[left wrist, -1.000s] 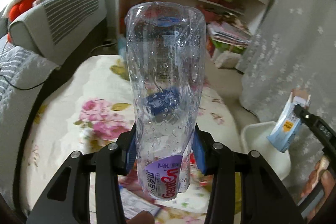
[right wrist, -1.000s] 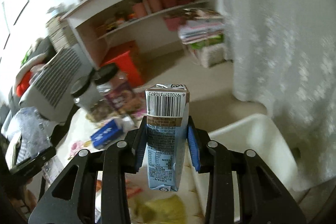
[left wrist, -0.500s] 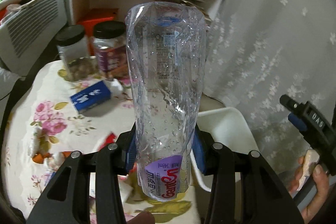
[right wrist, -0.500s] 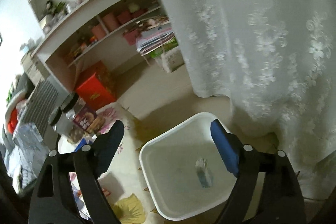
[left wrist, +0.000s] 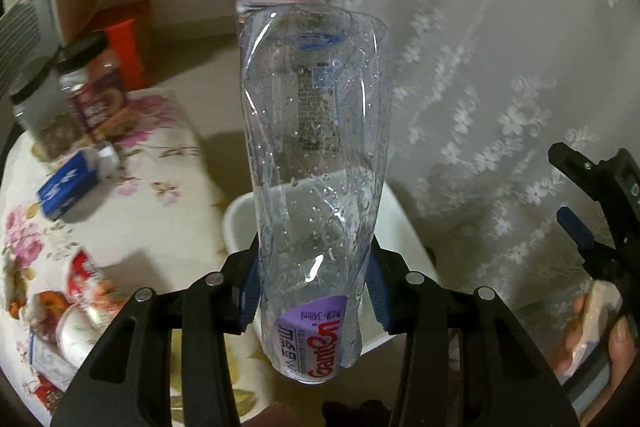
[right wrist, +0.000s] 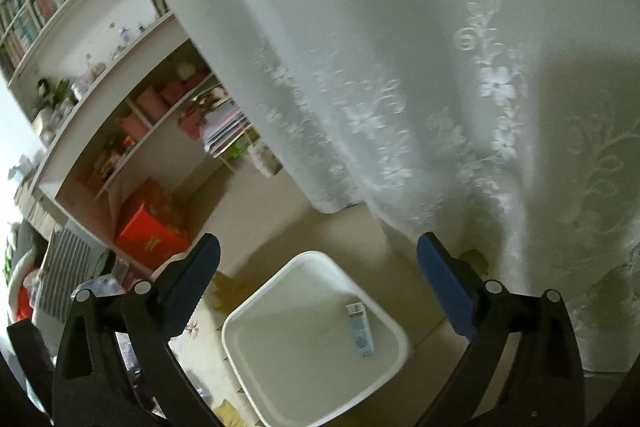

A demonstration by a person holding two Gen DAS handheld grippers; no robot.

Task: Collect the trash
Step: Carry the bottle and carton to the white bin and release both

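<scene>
Black tongs [right wrist: 318, 259], blue pads [right wrist: 444, 283], silver screws

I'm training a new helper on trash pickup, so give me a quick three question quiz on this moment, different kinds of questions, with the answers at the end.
1. True or false: the left gripper is shut on the bottle.
2. What lies in the white bin?
A. a jar
B. a small carton
C. nothing
3. Fill in: the bin stands on the floor beside the table and in front of the ____.

Key
1. True. The blue pads press both sides of the clear bottle.
2. B. The carton lies on the bin's bottom, below the right gripper, whose jaws are opening with nothing between them.
3. Curtain.
</scene>
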